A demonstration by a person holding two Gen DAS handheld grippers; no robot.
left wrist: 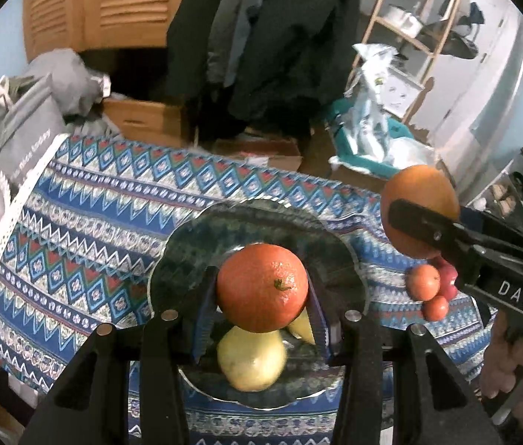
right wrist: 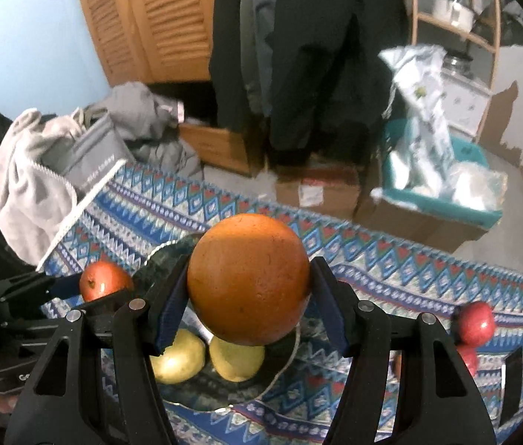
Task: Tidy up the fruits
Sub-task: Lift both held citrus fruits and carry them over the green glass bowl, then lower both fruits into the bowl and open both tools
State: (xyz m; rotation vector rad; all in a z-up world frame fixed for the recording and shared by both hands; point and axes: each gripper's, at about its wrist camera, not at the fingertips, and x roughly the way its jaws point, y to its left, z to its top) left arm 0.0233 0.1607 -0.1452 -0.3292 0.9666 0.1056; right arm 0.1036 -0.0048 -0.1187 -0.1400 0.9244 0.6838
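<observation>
My left gripper [left wrist: 261, 293] is shut on a reddish orange [left wrist: 262, 287] and holds it above a dark glass plate [left wrist: 187, 244]. Two yellow pears [left wrist: 252, 359] lie on the plate under it. My right gripper [right wrist: 250, 289] is shut on a large orange [right wrist: 248, 278] and holds it over the plate's right side [right wrist: 287, 356]; the pears [right wrist: 177, 361] show below it. In the left wrist view the right gripper [left wrist: 421, 218] and its orange [left wrist: 419, 193] are at the right. In the right wrist view the left gripper's orange [right wrist: 105, 282] is at the left.
Small tangerines [left wrist: 424, 282] and red apples [right wrist: 474, 320] lie on the blue patterned tablecloth [left wrist: 94, 222] right of the plate. Grey clothes and a bag [right wrist: 75, 155] sit at the table's far left corner. Cardboard boxes [right wrist: 317, 189] and a teal bin [right wrist: 443, 200] stand beyond the far edge.
</observation>
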